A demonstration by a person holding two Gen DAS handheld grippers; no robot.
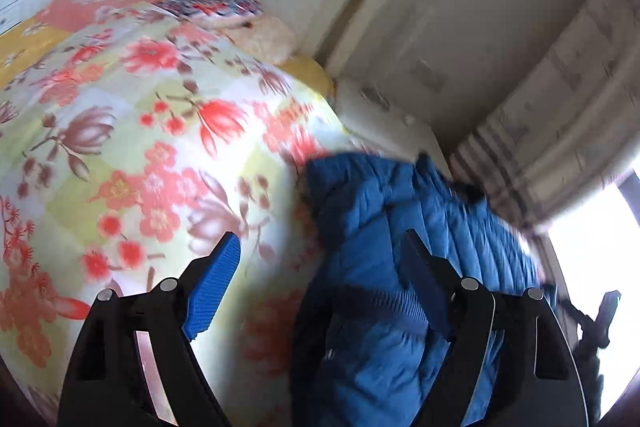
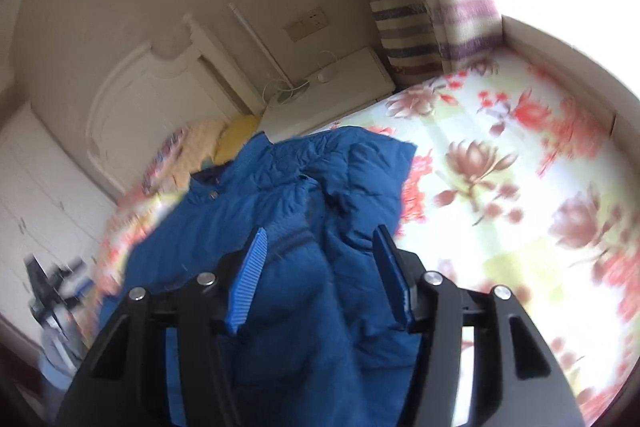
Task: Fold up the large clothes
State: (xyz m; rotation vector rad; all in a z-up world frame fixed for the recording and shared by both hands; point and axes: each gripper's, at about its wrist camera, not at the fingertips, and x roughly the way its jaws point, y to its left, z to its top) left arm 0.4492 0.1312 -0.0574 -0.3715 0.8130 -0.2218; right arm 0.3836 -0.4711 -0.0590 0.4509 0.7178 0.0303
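- On the floral bedspread (image 2: 500,163) lies a blue quilted jacket (image 2: 280,211), rumpled and partly doubled over itself, its collar end towards the headboard.
- Beyond the jacket's collar, near the white headboard (image 2: 132,107), sit a yellow pillow (image 2: 240,139) and a patterned pillow (image 2: 168,155), both just beside the jacket's far edge.
- Past the jacket's far right corner stands a white nightstand (image 2: 344,87) with a cable coiled on top; a striped curtain (image 2: 404,23) hangs behind it.
- Over the jacket's near end hovers the right gripper (image 2: 320,275), its jaws standing moderately apart; blue fabric shows between and beneath them, but the ribbed blue pads (image 2: 248,283) press on nothing.
- From the left wrist view, the jacket (image 1: 380,227) lies along the right edge of the bedspread (image 1: 140,147), with the patterned pillow (image 1: 212,5) far beyond it.
- Left gripper (image 1: 320,267) stands with jaws spread wide: one blue pad (image 1: 212,291) hangs over bare bedspread left of the jacket, the other over the jacket itself; neither grips cloth.
- Both views are smeared with motion blur, so fine detail of the jacket's folds cannot be told.
- At the jacket's outer side, each view catches a dark blurred shape that looks like the other gripper.
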